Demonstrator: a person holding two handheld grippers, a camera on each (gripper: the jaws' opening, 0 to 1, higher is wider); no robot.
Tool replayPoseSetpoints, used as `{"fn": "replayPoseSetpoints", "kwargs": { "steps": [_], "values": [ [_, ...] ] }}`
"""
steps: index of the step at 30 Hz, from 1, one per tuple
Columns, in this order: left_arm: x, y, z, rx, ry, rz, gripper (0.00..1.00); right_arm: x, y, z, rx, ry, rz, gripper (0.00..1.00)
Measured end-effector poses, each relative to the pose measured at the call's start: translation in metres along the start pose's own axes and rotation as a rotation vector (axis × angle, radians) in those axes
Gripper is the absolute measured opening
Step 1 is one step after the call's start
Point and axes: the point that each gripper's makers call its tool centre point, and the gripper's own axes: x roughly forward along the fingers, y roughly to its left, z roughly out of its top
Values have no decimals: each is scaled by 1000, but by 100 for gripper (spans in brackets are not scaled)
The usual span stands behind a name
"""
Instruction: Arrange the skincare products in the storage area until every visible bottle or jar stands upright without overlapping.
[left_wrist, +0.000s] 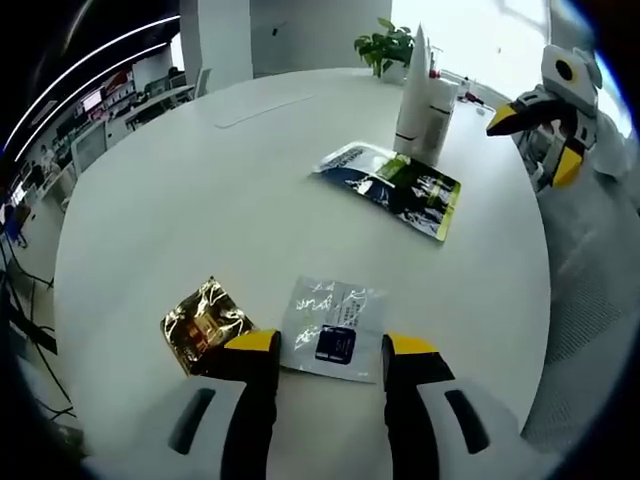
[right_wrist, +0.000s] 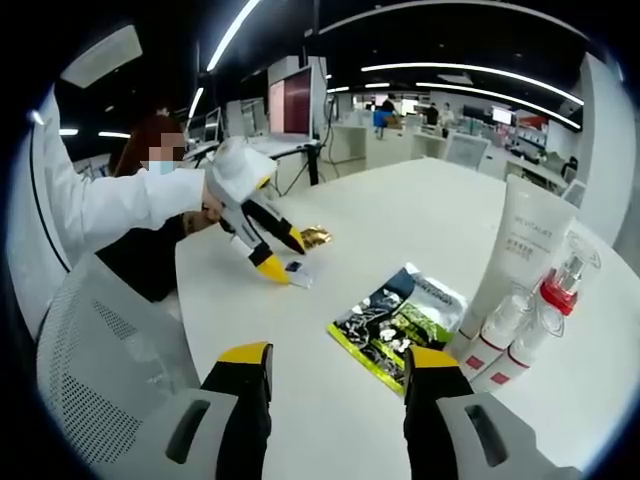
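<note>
1. Landmark: the green-and-black sachet (left_wrist: 392, 187), lying flat on the white round table (left_wrist: 180, 210); in the right gripper view the same sachet (right_wrist: 396, 325) lies just ahead of the right gripper's jaws.
2. White tube (right_wrist: 518, 260) stands upright just beyond the sachet, cap down. Against its foot stand small white spray bottles with red bands (right_wrist: 497, 336), upright and packed close; one clear bottle with a red collar (right_wrist: 562, 283) rises behind them. In the left gripper view the tube (left_wrist: 425, 100) is past the far end of the sachet, with a potted plant (left_wrist: 385, 45) behind it.
3. Well apart from the sachet, on the near side: a white sachet with a dark label (left_wrist: 331, 327) and, beside it, a crumpled gold foil packet (left_wrist: 205, 322), both flat.
4. Left gripper (left_wrist: 330, 350): jaws apart, holding nothing, tips over the near edge of the white sachet. From the right gripper view (right_wrist: 283, 258), a person's hand grips it, tips pointing down at that sachet.
5. Right gripper (right_wrist: 340, 355): jaws wide apart, empty, short of the landmark sachet.
</note>
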Motion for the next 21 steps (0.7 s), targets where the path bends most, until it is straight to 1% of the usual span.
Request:
{"fn": "replayPoseSetpoints", "kwargs": {
  "steps": [2, 6, 10, 13, 18, 21],
  "values": [
    [1, -5, 4, 13, 0, -6, 41, 0, 0, 0, 0, 0, 1, 53],
    [2, -1, 4, 38, -2, -23, 42, 1, 1, 0, 2, 1, 3, 53],
    [5, -11, 8, 92, 2, -44, 41, 1, 0, -1, -1, 4, 3, 53],
    [8, -10, 9, 105, 4, -56, 42, 1, 0, -1, 0, 5, 3, 53],
    [10, -10, 12, 161, 15, -77, 42, 0, 0, -1, 1, 5, 6, 52],
    [16, -10, 17, 193, 16, -94, 42, 1, 1, -2, -3, 6, 9, 53]
  ]
}}
